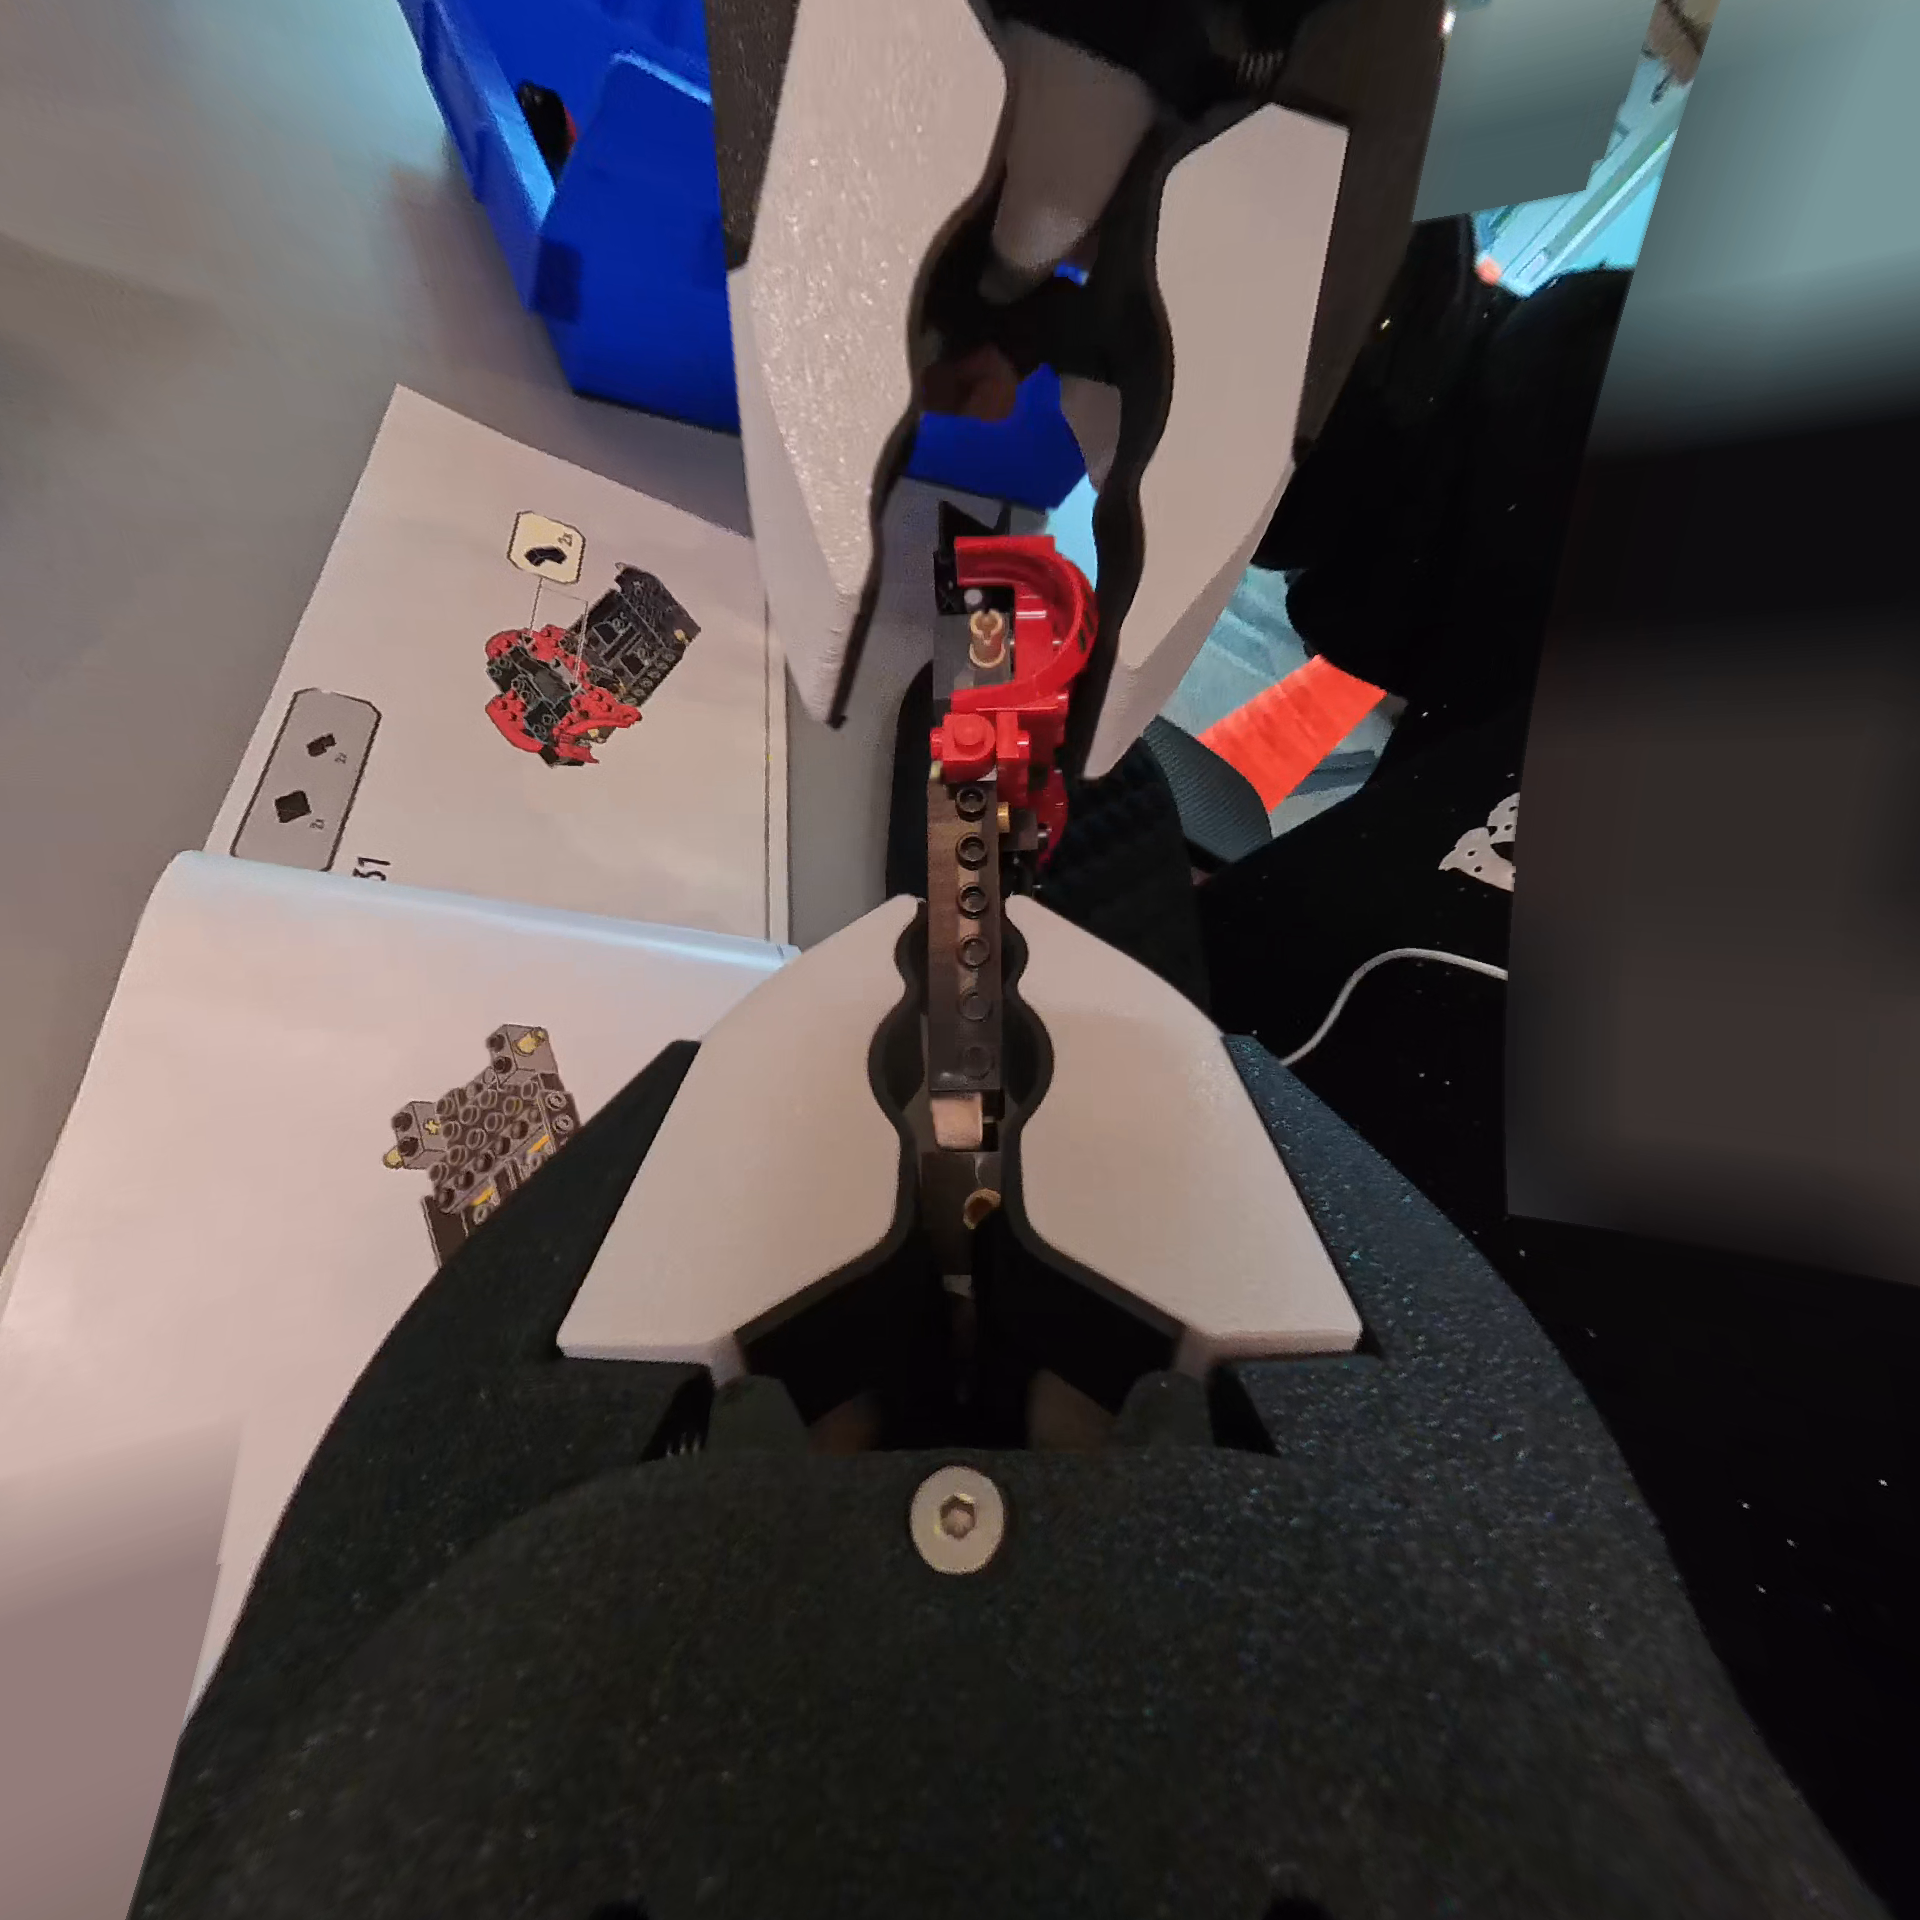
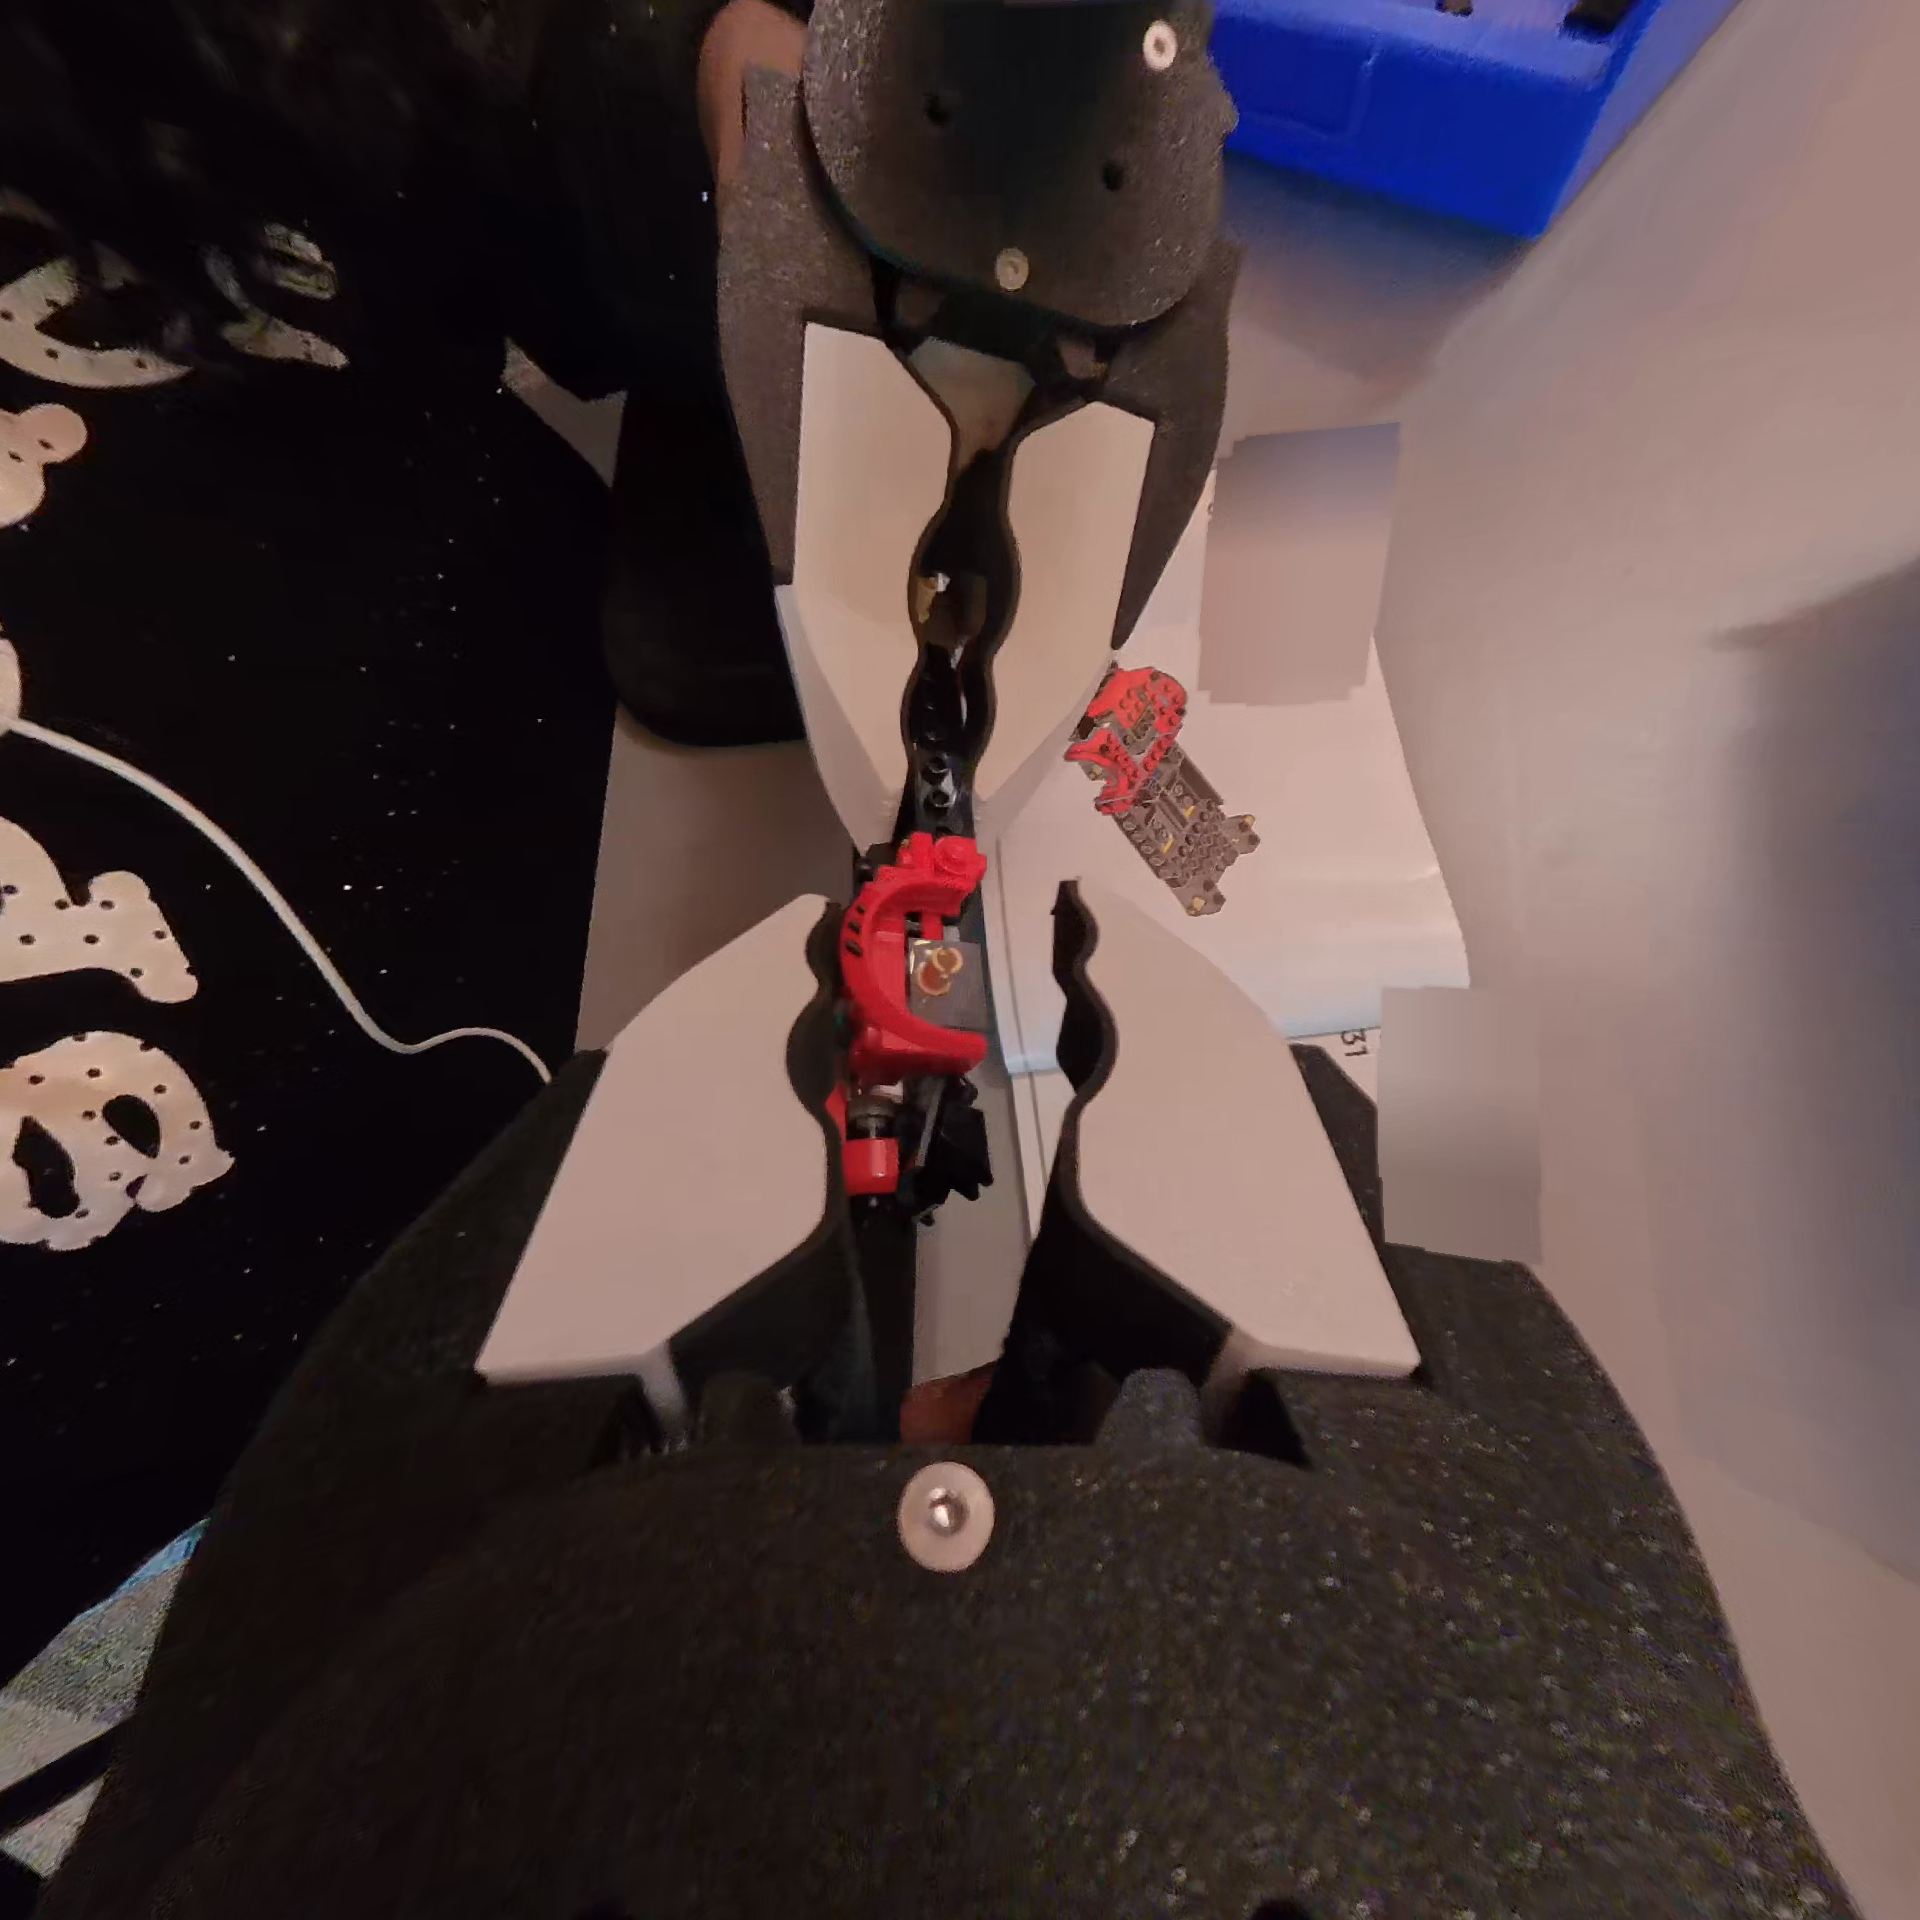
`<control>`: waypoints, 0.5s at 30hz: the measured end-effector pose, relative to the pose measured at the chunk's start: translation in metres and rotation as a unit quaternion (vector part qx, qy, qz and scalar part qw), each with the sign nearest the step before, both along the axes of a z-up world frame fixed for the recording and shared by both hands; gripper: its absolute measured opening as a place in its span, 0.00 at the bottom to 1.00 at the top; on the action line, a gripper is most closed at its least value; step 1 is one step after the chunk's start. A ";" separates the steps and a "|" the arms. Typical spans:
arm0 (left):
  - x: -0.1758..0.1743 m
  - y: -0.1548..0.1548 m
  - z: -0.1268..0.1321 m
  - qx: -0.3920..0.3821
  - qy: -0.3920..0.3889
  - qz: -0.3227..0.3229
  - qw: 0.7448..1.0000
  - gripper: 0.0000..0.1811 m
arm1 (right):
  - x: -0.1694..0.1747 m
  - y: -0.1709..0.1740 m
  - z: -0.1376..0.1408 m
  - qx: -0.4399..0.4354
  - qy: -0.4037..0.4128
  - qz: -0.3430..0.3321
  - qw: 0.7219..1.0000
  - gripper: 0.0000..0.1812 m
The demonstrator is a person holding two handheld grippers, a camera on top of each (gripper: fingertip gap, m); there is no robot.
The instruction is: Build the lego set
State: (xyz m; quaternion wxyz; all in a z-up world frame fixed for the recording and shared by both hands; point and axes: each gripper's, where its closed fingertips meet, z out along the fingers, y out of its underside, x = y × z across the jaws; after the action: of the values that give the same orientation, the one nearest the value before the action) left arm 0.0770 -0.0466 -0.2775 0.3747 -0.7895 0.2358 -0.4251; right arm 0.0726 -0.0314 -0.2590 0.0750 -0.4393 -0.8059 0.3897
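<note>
Gripping the black studded end of the lego assembly [image 1: 971, 966] with my left gripper [image 1: 966, 920], I find both white fingers clamped against the beam's sides, the row of studs facing the camera. The assembly is held clear of the table, between the two tools. Its far end carries a red curved arch piece [image 1: 1039, 623] and a small red studded block [image 1: 971, 743].

My right gripper [image 1: 961, 717] comes in from the opposite side, its jaws spread wide around the red end. In the right wrist view, the left-hand finger [image 2: 707, 1091] lies against or just beside the red arch, while the other finger stands well apart from it. A cluster of small black parts [image 2: 951, 1138] sits at the near end of the model.

Below, the open instruction booklet [image 1: 499, 727] lies on the pale table [image 1: 156, 364], its pages showing printed build diagrams. A blue bin [image 1: 623, 260] stands beyond the booklet. A white cable [image 2: 260, 883] runs across dark patterned clothing [image 2: 312, 623] to the side.
</note>
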 end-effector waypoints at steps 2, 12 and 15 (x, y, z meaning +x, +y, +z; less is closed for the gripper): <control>-0.003 0.001 0.005 0.015 -0.012 0.005 1.000 0.05 | -0.001 0.000 0.006 -0.011 0.008 -0.001 1.000 0.26; -0.019 0.002 0.027 0.243 0.144 0.051 0.958 0.05 | 0.000 -0.005 0.042 -0.015 0.124 0.030 0.992 0.22; -0.019 0.001 0.039 0.301 0.166 0.073 0.936 0.05 | 0.004 -0.012 0.045 0.022 0.156 0.061 0.986 0.22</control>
State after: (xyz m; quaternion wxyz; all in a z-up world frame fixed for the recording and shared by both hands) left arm 0.0582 -0.0455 -0.2389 0.5801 -0.7145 0.3531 -0.1683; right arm 0.0762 -0.0430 -0.2140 0.1860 -0.3216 -0.8179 0.4394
